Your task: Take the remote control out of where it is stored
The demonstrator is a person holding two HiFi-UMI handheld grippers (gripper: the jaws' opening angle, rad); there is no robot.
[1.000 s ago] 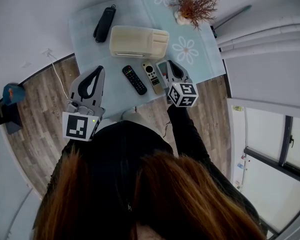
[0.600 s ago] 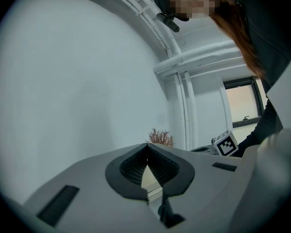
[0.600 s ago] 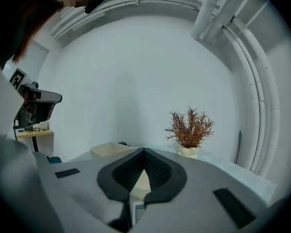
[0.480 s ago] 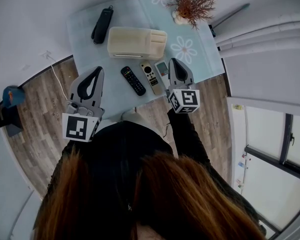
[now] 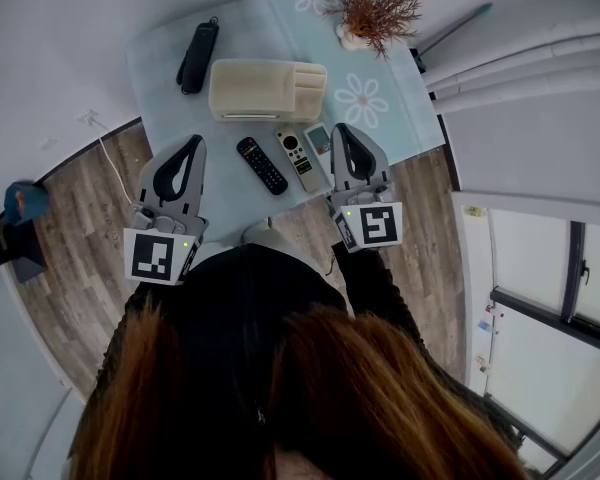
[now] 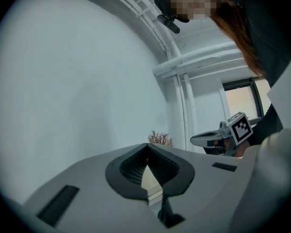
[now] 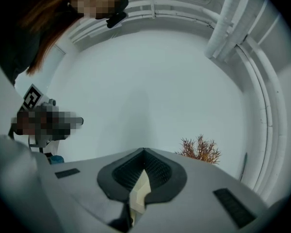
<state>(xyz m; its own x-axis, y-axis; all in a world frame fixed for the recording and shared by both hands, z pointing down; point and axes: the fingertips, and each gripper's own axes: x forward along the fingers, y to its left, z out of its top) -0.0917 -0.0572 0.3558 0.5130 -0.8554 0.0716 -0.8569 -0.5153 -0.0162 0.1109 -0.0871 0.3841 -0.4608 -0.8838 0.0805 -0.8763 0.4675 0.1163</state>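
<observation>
Cream plastic storage box [image 5: 265, 90]: on pale blue tablecloth [image 5: 160, 78].
Remotes: black remote control [image 5: 262, 164], beige remote [image 5: 298, 156], small grey remote [image 5: 320, 138] lie out in front of it.
Left gripper [image 5: 195, 140]: jaws together, empty.
Right gripper [image 5: 340, 128]: jaws together, empty.

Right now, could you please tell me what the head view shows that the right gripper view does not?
Only the head view shows the table, with the beige storage box, the black remote, gold remote and grey remote lying in front of it, and a black handset beside the box. Only the right gripper view shows the right gripper close up, its ribbed pads shut together with nothing between them. Both show the dried plant, the left gripper and the right gripper.
</observation>
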